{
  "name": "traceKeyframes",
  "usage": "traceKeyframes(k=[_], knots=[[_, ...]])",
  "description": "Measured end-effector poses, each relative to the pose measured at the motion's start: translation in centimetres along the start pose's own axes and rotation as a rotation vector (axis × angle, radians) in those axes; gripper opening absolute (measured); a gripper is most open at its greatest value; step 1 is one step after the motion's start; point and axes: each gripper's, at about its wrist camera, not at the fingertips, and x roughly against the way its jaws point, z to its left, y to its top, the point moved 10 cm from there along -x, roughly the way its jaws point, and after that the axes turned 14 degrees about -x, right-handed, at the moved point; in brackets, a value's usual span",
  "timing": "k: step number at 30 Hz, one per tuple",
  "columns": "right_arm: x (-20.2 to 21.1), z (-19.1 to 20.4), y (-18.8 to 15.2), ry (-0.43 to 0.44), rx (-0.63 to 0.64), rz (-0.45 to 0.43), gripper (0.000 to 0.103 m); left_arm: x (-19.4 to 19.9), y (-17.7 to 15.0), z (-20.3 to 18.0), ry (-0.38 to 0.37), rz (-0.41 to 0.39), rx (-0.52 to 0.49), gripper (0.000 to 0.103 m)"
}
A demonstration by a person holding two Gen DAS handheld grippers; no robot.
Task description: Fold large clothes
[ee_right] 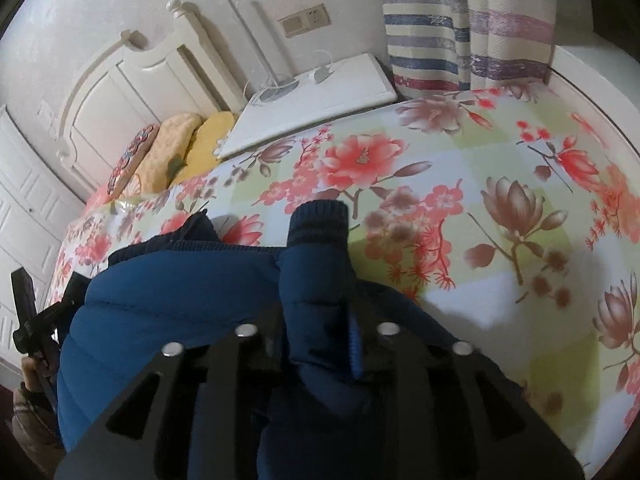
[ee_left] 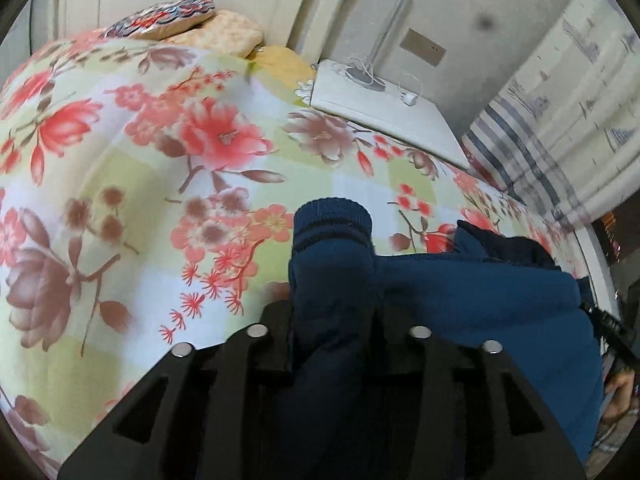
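Dark blue quilted puffer jacket [ee_left: 480,292] lies on the bed, near its edge closest to the person, bulk spread between the two hand-held grippers. Each sleeve runs straight forward, away from the person, ending in a ribbed knit cuff.

Left sleeve [ee_left: 332,280] sits between the fingers of the left hand-held gripper [ee_left: 332,344], its cuff [ee_left: 332,220] past the fingertips; the jaws stand at a middling gap with puffy fabric filling it, so it appears to be gripping the sleeve. The jacket body lies to that gripper's right. Right sleeve [ee_right: 316,280] sits likewise inside the right hand-held gripper [ee_right: 316,340], cuff [ee_right: 318,216] out front, jaws narrower and pinching the padding; the body lies to its left.

Key relation: each sleeve's long axis lines up with its gripper's pointing direction, and both sleeves run roughly parallel, with the torso panel between them. Each hand is nearest its own sleeve. Likely next move: carry the sleeves inward across the body, which needs the grips to hold on slippery, bulky fabric.

Beneath: floral bedspread in pink, red and pale green [ee_left: 160,160]. Farther off: yellow pillows [ee_right: 208,140] at the white headboard [ee_right: 132,92], white nightstand [ee_right: 320,96] with a lamp base and cable, striped curtain [ee_right: 460,28].
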Motion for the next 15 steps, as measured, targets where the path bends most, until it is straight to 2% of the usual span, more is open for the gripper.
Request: traceKeyframes(k=[1, 2, 3, 4, 5, 6, 7, 8, 10, 11, 12, 13, 14, 15], knots=[[0.1, -0.2, 0.0, 0.009, -0.008, -0.006, 0.041, 0.4, 0.0, 0.3, 0.01, -0.006, 0.013, 0.051], [0.6, -0.4, 0.4, 0.006, -0.02, -0.017, 0.06, 1.0, 0.0, 0.7, 0.058, -0.012, 0.027, 0.07], [1.7, -0.8, 0.8, -0.018, -0.044, -0.047, 0.071, 2.5, 0.3, 1.2, 0.112, -0.041, 0.038, 0.08], [2.8, -0.5, 1.2, -0.018, -0.056, -0.086, 0.071, 4.0, 0.8, 1.4, 0.147, -0.086, 0.044, 0.082], [4.6, 0.3, 1.7, 0.005, -0.043, -0.142, 0.071, 6.3, 1.8, 1.4, 0.188, -0.163, 0.048, 0.09], [6.2, 1.8, 2.0, 0.02, 0.004, -0.19, 0.071, 8.1, 2.6, 1.0, 0.218, -0.218, 0.044, 0.093], [7.1, 3.6, 2.1, 0.018, 0.06, -0.217, 0.071, 10.0, 3.8, -0.2, 0.238, -0.278, 0.02, 0.093], [7.4, 5.1, 1.9, 0.018, 0.102, -0.221, 0.071, 10.8, 4.6, -1.4, 0.24, -0.297, -0.007, 0.094], [6.9, 10.4, 0.5, 0.011, 0.251, -0.197, 0.07, 11.2, 6.0, -4.8, 0.259, -0.298, -0.097, 0.096], [6.2, 12.5, -0.4, -0.001, 0.321, -0.185, 0.069, 10.7, 6.6, -7.4, 0.278, -0.294, -0.176, 0.099], [4.7, 15.2, -1.9, -0.022, 0.423, -0.16, 0.064, 9.8, 6.8, -9.2, 0.291, -0.285, -0.232, 0.099], [3.5, 16.5, -2.8, -0.039, 0.472, -0.136, 0.059, 9.0, 6.9, -10.1, 0.301, -0.269, -0.264, 0.099], [1.9, 17.7, -3.8, -0.057, 0.511, -0.101, 0.047, 7.4, 6.7, -11.4, 0.334, -0.228, -0.312, 0.099], [0.4, 18.5, -4.5, -0.063, 0.521, -0.068, 0.043, 6.1, 6.5, -12.0, 0.361, -0.2, -0.344, 0.099]])
